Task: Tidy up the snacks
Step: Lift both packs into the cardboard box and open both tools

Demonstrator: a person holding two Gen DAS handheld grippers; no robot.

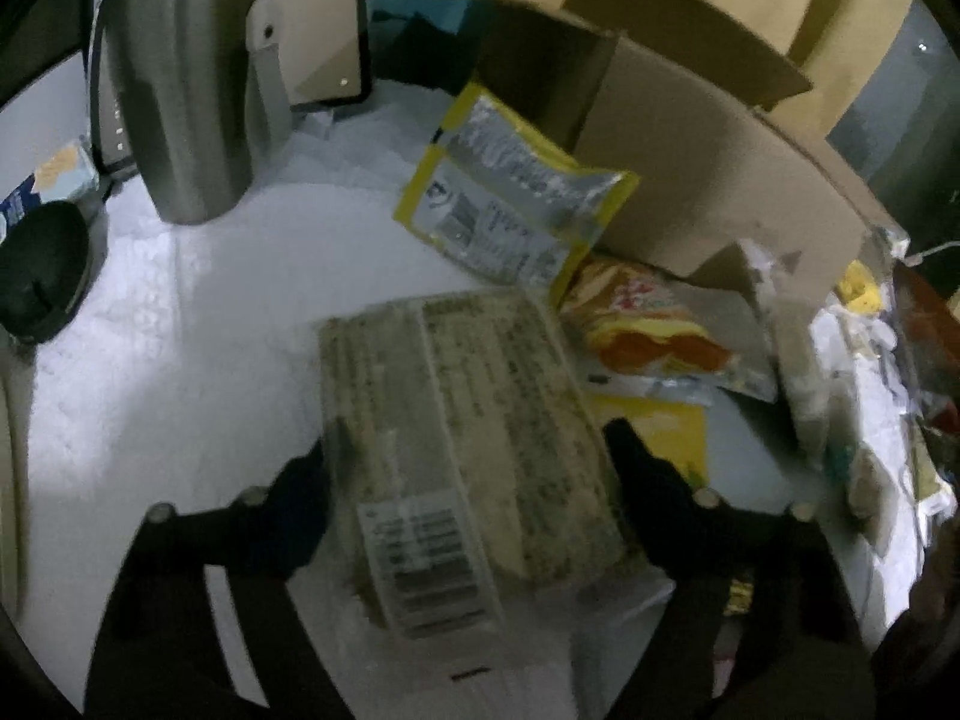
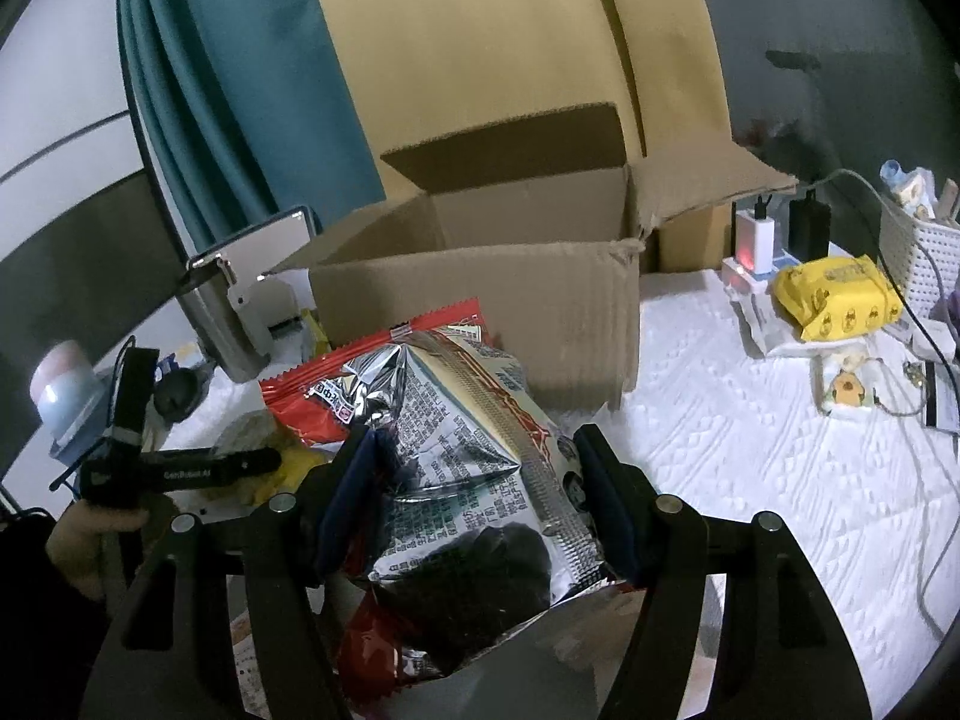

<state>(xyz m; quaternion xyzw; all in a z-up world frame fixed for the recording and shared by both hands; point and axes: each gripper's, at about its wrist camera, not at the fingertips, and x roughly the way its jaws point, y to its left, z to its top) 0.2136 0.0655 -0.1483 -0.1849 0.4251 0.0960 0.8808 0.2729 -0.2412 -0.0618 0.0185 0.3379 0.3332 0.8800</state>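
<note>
My left gripper (image 1: 474, 456) is shut on a flat beige snack pack (image 1: 462, 438) with a barcode label, held above the white table (image 1: 210, 312). Beyond it lie a yellow-edged silver packet (image 1: 510, 198) leaning on the open cardboard box (image 1: 708, 180) and an orange-yellow packet (image 1: 654, 330). My right gripper (image 2: 480, 468) is shut on a puffy red and silver snack bag (image 2: 456, 450), held in front of the same open cardboard box (image 2: 480, 300). The left gripper (image 2: 180, 468) and the hand holding it show at the left of the right wrist view.
A steel kettle (image 1: 186, 96) and a tablet (image 1: 324, 24) stand at the back left, a black round object (image 1: 42, 270) at the left edge. More packets pile at the right (image 1: 852, 396). A yellow wipes pack (image 2: 834, 294), chargers (image 2: 774, 234), cables and a white basket (image 2: 918, 252) sit at the right.
</note>
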